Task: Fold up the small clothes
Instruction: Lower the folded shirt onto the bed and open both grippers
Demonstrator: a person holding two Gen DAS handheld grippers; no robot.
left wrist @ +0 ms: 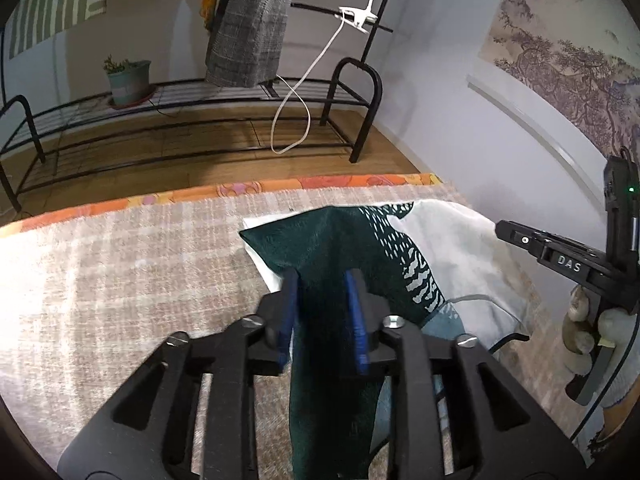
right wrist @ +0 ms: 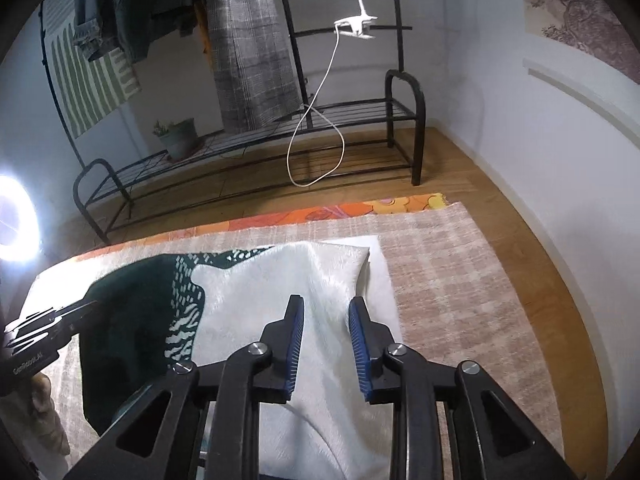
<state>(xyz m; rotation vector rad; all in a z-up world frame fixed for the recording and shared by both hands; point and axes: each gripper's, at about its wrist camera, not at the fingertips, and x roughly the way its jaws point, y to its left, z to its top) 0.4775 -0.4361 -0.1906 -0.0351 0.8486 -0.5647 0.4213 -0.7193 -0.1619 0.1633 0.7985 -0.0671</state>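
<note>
A small garment, dark green (left wrist: pixel 320 236) on one side and white (right wrist: pixel 276 280) on the other with a speckled band between, lies partly folded on a beige checked blanket (left wrist: pixel 120 280). My left gripper (left wrist: pixel 322 278) stands open over the green part, a raised ridge of cloth between its blue pads (left wrist: pixel 290 292) without being pinched. My right gripper (right wrist: pixel 326 304) is open too, astride a ridge of the white part. Each gripper shows in the other's view: the right one (left wrist: pixel 500 227) at the garment's white edge, the left one (right wrist: pixel 86 306) at the green edge.
Beyond the blanket's orange patterned edge (right wrist: pixel 320 212) is wooden floor, then a black metal rack (right wrist: pixel 248 148) with a potted plant (right wrist: pixel 180 138), a hanging grey plaid cloth (right wrist: pixel 252 60) and a white clip with a looping cord (right wrist: pixel 356 26). A wall (right wrist: pixel 520 152) runs close on the right. A ring light (right wrist: pixel 12 216) glares at left.
</note>
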